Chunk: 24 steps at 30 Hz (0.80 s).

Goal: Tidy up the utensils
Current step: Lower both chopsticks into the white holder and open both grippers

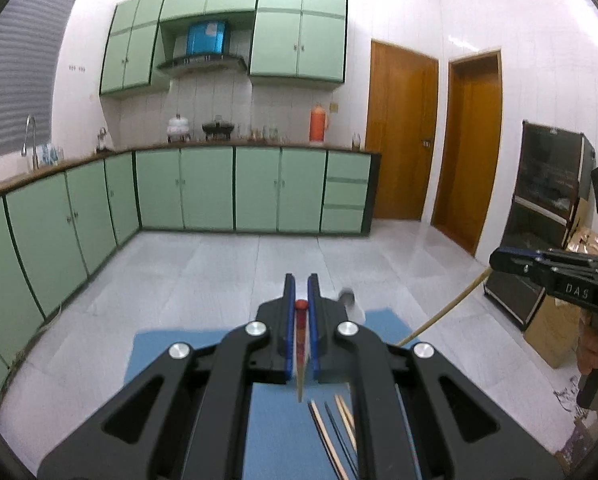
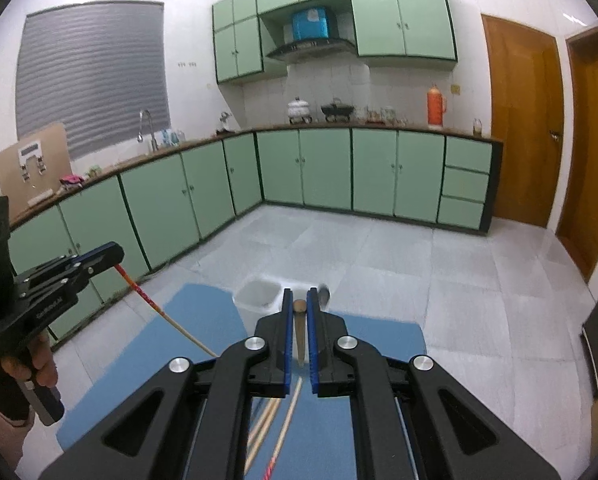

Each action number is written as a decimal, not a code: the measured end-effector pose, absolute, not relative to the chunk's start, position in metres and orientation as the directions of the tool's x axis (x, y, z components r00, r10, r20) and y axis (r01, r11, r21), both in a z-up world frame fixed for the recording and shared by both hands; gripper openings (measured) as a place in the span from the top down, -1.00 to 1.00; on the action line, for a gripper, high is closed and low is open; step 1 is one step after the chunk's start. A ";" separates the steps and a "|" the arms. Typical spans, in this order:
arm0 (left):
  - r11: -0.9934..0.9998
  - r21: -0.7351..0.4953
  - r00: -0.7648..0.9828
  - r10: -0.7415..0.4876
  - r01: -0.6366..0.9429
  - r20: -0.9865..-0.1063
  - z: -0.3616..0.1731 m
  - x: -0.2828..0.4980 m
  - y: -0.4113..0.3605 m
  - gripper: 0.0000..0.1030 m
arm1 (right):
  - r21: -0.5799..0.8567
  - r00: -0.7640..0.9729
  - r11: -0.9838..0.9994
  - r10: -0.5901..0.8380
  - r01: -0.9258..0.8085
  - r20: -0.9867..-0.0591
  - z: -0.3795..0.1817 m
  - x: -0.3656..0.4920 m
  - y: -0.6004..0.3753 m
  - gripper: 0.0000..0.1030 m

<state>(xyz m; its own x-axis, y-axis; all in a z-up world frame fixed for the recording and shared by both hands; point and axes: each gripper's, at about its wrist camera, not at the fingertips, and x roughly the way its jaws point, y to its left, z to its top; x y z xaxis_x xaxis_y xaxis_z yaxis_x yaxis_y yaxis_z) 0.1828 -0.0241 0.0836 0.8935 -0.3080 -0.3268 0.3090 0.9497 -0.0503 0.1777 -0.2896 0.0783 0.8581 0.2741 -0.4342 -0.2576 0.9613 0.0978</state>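
Note:
My left gripper [image 1: 302, 280] is shut on a red-patterned chopstick [image 1: 301, 336] whose red tip shows between the blue pads. The right wrist view shows that same left gripper [image 2: 113, 254] with the red chopstick [image 2: 159, 312] slanting down from it. My right gripper [image 2: 299, 294] is shut on a plain wooden chopstick [image 2: 299, 332]. In the left wrist view, the right gripper [image 1: 497, 260] holds its wooden chopstick [image 1: 447, 310] above the table. Both grippers hang over a blue mat [image 2: 203, 320], where several loose chopsticks [image 2: 283, 428] lie.
A white container [image 2: 259, 296] stands at the mat's far edge, with a metal spoon [image 2: 324, 294] beside it. Green kitchen cabinets [image 2: 327, 168] line the far walls beyond a grey tiled floor. A dark cabinet [image 1: 551, 184] and cardboard boxes stand at the right.

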 end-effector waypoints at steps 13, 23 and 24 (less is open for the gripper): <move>0.959 -0.044 0.943 -0.282 0.279 -0.175 0.138 0.257 -0.051 0.90 | 0.072 0.887 0.966 0.255 -0.247 -0.385 0.112 0.256 -0.272 0.88; 0.961 -0.032 0.909 -0.272 0.276 -0.316 0.079 0.332 -0.076 0.90 | 0.120 0.816 0.956 0.292 -0.269 -0.498 0.060 0.319 -0.259 0.88; 0.960 -0.034 0.904 -0.272 0.276 -0.329 0.074 0.336 -0.076 0.90 | 0.122 0.812 0.955 0.293 -0.269 -0.504 0.056 0.321 -0.258 0.88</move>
